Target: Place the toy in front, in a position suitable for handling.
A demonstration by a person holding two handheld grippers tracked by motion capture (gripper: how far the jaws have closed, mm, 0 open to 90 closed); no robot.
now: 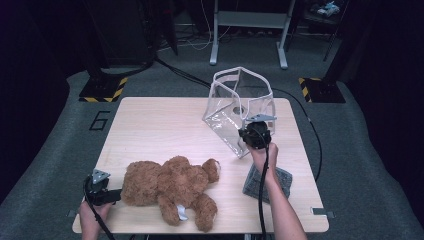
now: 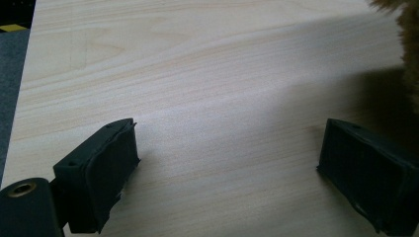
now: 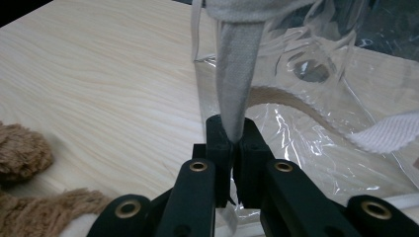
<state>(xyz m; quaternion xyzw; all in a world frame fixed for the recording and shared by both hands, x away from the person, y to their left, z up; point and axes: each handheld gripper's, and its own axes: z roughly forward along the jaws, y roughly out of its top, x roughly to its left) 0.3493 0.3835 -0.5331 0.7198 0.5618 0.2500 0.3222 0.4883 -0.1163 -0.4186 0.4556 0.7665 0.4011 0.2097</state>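
Observation:
A clear plastic bag (image 1: 239,107) with white trim stands tilted on the far right part of the wooden table (image 1: 160,125). My right gripper (image 1: 255,134) is shut on the bag's front edge. In the right gripper view the jaws (image 3: 232,136) pinch a grey-white fabric strip (image 3: 237,64) of the bag (image 3: 306,98). A brown teddy bear (image 1: 170,187) lies on its side near the front edge, and its fur (image 3: 20,153) reaches into the right gripper view. My left gripper (image 1: 112,196) rests just left of the bear, open (image 2: 230,143), with bare table between the pads and fur (image 2: 410,44) at the right.
A grey folded cloth (image 1: 280,182) lies on the table under the right forearm. Behind the table, grey carpet holds cables, a white frame (image 1: 250,30) and yellow-black marked bases (image 1: 102,90).

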